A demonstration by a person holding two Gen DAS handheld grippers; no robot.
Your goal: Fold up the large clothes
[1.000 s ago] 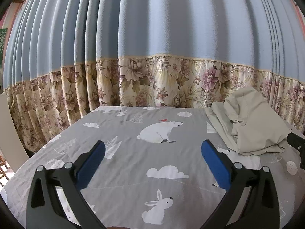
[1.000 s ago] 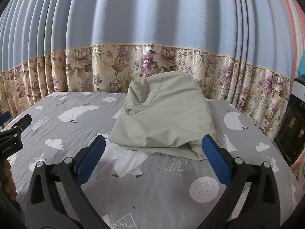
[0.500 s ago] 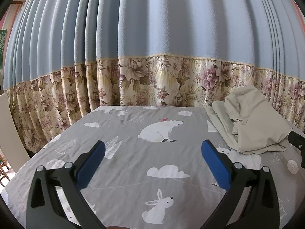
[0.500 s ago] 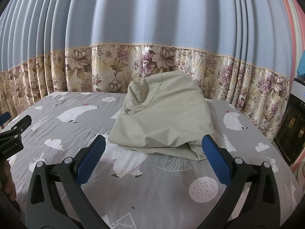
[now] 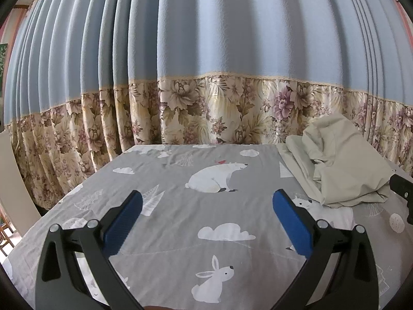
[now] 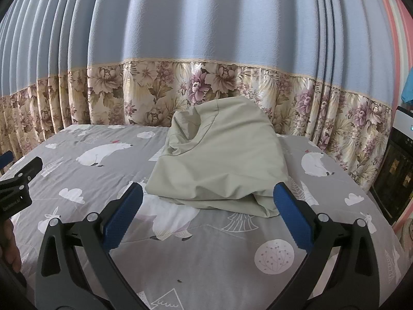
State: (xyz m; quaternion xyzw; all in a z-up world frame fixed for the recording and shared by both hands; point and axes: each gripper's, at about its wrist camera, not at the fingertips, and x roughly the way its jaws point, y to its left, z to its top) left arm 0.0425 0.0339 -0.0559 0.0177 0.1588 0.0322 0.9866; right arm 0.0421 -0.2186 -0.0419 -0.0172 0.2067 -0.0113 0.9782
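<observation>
A pale beige-green garment [image 6: 222, 160] lies heaped in a rumpled mound on the bed, its back edge against the curtain. In the left wrist view the same garment [image 5: 340, 162] sits at the far right. My right gripper [image 6: 207, 214] hovers open just in front of the heap's near edge, nothing between its blue pads. My left gripper [image 5: 206, 219] is open over bare sheet, well left of the garment. The right gripper's tip [image 5: 402, 193] shows at that view's right edge; the left gripper's black tip [image 6: 20, 178] shows at the left of the right wrist view.
The bed carries a grey sheet [image 5: 180, 222] printed with polar bears, rabbits and clouds. A blue curtain with a floral band [image 6: 206, 82] hangs along the far side. A dark appliance [image 6: 395, 170] stands past the bed's right edge. A hand [image 6: 10, 248] holds the left gripper.
Both views have shifted only slightly; the garment sits a little lower and nearer in the left wrist view. Both grippers stay open and nothing was grasped.
</observation>
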